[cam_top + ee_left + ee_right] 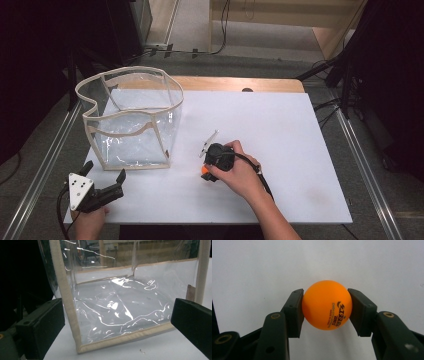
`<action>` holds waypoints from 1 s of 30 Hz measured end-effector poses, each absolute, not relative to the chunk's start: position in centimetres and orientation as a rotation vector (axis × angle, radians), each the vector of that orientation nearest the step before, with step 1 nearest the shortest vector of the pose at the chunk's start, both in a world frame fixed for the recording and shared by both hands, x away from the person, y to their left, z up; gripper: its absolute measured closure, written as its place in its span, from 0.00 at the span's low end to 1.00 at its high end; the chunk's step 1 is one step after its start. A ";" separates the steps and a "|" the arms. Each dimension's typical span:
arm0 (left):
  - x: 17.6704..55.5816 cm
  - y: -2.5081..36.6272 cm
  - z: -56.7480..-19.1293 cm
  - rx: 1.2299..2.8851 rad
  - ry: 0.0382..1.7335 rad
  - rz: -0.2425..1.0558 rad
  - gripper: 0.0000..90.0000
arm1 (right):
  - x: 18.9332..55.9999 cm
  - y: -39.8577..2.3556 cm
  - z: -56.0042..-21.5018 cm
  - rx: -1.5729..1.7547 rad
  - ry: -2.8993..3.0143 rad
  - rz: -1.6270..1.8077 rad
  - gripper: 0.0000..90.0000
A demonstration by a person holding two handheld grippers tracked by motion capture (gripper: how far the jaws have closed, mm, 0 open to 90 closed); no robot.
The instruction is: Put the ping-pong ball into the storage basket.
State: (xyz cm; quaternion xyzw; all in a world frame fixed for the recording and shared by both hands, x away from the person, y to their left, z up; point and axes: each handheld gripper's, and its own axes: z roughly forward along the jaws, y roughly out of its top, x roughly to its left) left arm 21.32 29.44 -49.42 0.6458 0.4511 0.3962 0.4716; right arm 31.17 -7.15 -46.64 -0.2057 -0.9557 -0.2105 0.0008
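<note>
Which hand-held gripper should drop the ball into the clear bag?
Right. The right hand-held gripper is shut on the orange ping-pong ball; the left hand-held gripper is open beside the clear plastic bag.

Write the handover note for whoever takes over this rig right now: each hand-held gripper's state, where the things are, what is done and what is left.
Right hand-held gripper: shut on the orange ball, one pad pressed to each side, low over the white table.
Left hand-held gripper: open, holding nothing, at the table's near left corner and aimed at the clear bag.
Clear bag: stands upright at the left of the table, top open, nothing visible inside.
Done: the ball is gripped.
Left, probably: carry the ball over and drop it into the bag; the left one may need to steady the bag's rim.
</note>
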 end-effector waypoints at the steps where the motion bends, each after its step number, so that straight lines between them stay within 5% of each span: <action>1: 21.3 29.4 -49.4 1.581 1.105 0.970 0.00 | 31.3 -7.1 -46.6 -0.636 -3.000 -0.670 0.53; 30: 21.4 29.4 -49.4 1.587 1.098 0.967 0.00 | 33.2 -5.5 -43.5 -0.542 -2.992 -0.691 0.53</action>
